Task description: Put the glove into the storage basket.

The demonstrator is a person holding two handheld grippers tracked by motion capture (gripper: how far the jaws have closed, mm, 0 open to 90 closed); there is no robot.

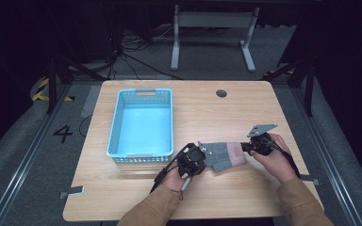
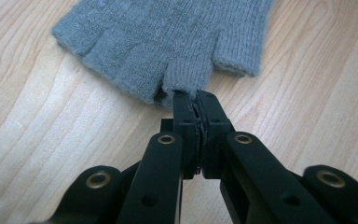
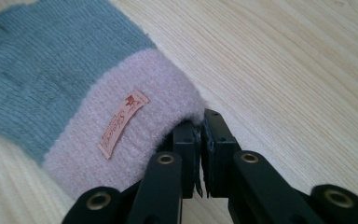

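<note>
A knitted fingerless glove (image 1: 224, 155), grey-blue with a pale pink cuff, lies flat on the wooden table (image 1: 207, 110) between my two grippers. My left gripper (image 1: 203, 151) is shut on the tip of one finger stub of the glove (image 2: 168, 42), with its jaws (image 2: 196, 99) pressed together on the knit. My right gripper (image 1: 243, 149) is at the other end, its jaws almost together (image 3: 200, 123) and pinching the edge of the pink cuff (image 3: 135, 140). A small orange label (image 3: 123, 122) is sewn on the cuff.
A light blue plastic basket (image 1: 115, 122) stands at the left of the table, just beyond my left gripper, and nothing is inside it. A round cable hole (image 1: 221, 93) sits near the far edge. Bare wood extends to the right and front.
</note>
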